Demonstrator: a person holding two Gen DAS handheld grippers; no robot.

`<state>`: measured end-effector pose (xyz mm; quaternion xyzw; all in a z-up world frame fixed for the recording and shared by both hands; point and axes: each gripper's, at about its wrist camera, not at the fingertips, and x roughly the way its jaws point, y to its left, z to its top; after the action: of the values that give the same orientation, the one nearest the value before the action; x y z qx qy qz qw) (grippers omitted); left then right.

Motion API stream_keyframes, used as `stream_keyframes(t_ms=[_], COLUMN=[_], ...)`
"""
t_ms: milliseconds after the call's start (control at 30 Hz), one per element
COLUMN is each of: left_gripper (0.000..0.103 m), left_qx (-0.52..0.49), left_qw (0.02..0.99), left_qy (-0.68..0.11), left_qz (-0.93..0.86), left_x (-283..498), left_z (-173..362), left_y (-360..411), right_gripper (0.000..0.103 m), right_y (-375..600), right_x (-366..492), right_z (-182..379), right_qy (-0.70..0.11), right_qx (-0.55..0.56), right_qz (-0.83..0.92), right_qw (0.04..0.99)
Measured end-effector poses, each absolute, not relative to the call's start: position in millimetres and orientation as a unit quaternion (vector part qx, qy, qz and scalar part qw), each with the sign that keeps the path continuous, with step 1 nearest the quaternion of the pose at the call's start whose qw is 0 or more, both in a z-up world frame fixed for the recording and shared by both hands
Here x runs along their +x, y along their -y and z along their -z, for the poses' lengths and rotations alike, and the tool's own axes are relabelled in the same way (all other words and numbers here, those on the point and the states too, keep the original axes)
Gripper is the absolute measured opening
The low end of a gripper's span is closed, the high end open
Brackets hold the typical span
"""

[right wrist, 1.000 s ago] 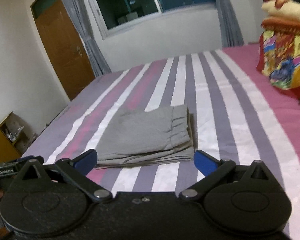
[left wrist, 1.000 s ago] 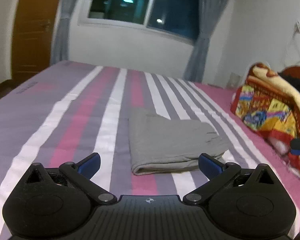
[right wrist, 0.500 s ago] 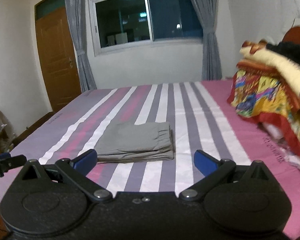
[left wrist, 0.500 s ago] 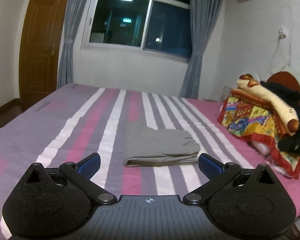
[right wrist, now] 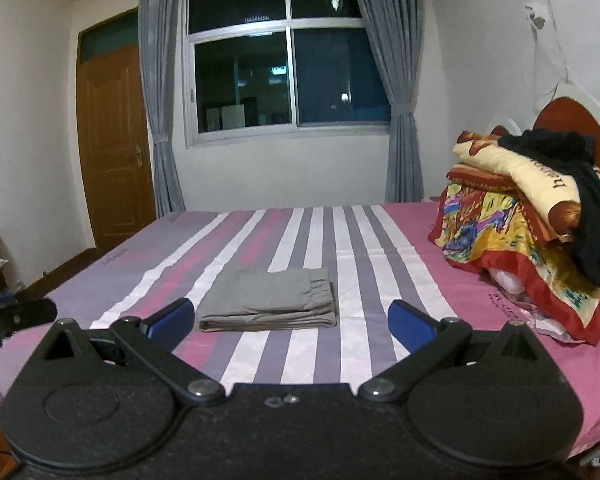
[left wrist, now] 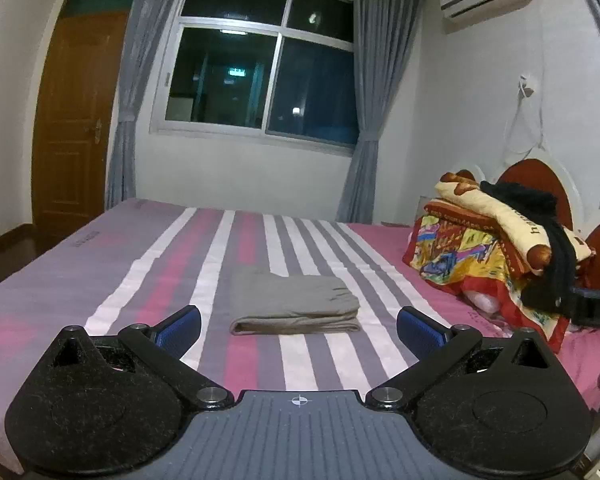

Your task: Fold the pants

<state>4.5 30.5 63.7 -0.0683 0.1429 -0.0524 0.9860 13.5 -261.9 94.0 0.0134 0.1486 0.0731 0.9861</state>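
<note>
Lying folded into a flat grey rectangle, the pants are sitting on the striped bed toward 12 o'clock from both cameras, their thick folded edge facing the viewer. The left tongs are pointing level across the mattress with their blue fingertips spread wide and gripping nothing, the pants showing in the gap but lying well beyond the tips. The right tongs are posing the same way: level, released, their blue fingertips splayed to either side of the folded pants and apart from the cloth. At 9 o'clock in the right wrist view, a dark part of the other tool is poking in at the frame edge. A pile of colourful blankets with a black garment draped over it is resting at 2 o'clock by the headboard. A dark window with grey curtains is standing at 12 o'clock, a wooden door at 10 o'clock.
</note>
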Motion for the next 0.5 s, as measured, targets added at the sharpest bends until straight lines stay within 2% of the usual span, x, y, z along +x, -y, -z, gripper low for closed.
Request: stream_keyframes(t_ms=[200, 500], left_gripper=[0.103, 0.103], left_qx=[-0.076, -0.083], left_qw=[0.988, 0.988], left_qy=[-0.126, -0.118], left_qz=[0.047, 0.049], left_x=[-21, -17], left_z=[-67, -72], left_y=[-37, -40], right_gripper=[0.103, 0.103], right_y=[250, 234], right_x=[-14, -7], right_z=[-110, -112], right_qy=[-0.111, -0.11], right_qx=[-0.012, -0.025], right_qz=[-0.072, -0.082], right_qw=[0.991, 0.99])
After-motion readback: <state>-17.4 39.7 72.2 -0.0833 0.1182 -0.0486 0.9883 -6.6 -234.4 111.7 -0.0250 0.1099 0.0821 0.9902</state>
